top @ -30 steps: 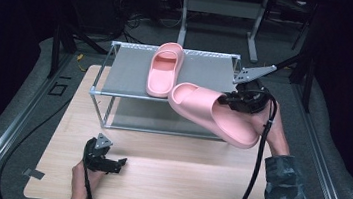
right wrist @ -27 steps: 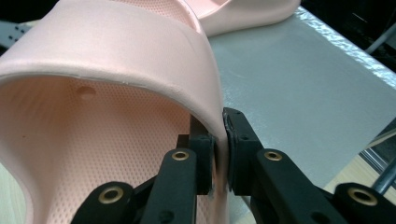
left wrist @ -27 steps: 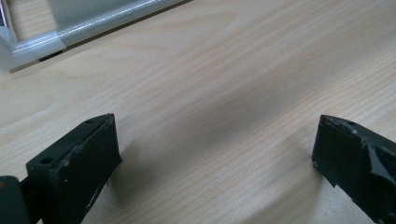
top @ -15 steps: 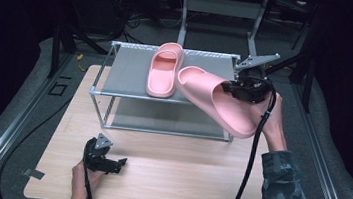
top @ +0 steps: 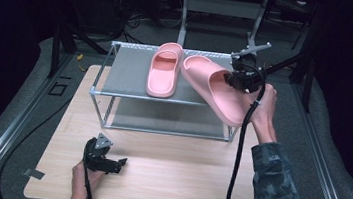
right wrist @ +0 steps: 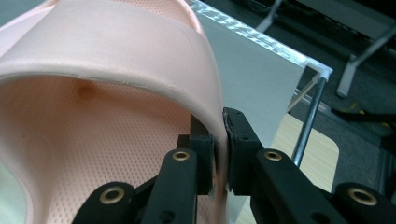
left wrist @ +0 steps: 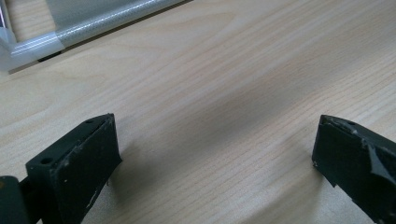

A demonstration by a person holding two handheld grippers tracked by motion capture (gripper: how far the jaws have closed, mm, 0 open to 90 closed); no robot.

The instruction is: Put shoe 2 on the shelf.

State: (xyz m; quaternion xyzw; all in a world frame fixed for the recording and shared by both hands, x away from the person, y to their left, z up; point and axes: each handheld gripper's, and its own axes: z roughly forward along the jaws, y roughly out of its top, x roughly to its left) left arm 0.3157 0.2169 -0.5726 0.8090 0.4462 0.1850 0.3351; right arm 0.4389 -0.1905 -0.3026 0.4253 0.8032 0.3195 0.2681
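Nearest the person, the left gripper [top: 118, 163] rests low over the bare wooden table [top: 165, 179], well in front of the rack [top: 115, 85]; in its own view the jaws stand wide apart with nothing but wood grain between them. It looks idle for this step.

Beyond it, at the rack's right end, the right gripper [top: 230, 78] is clamped tight on the strap edge of the second pink slipper [top: 215, 91]. The right gripper view shows the two pads pinching the thin pink wall of the strap [right wrist: 205, 93] from either side, with the dimpled footbed [right wrist: 70, 154] to the left of the jaws. The slipper hangs tilted, its toe end over the rack's top shelf and its heel end out past the rack's front right corner, not yet lying flat.

Farther back on that top shelf, the first pink slipper [top: 163, 70] lies flat, just beside the toe of the held one.

By my reading, the step in hand is setting the second slipper down next to its mate. The next move calls for carrying it further over the shelf, levelling it parallel to the first slipper, and lowering it until the sole rests fully on the shelf before the jaws let go, without nudging the one already placed.
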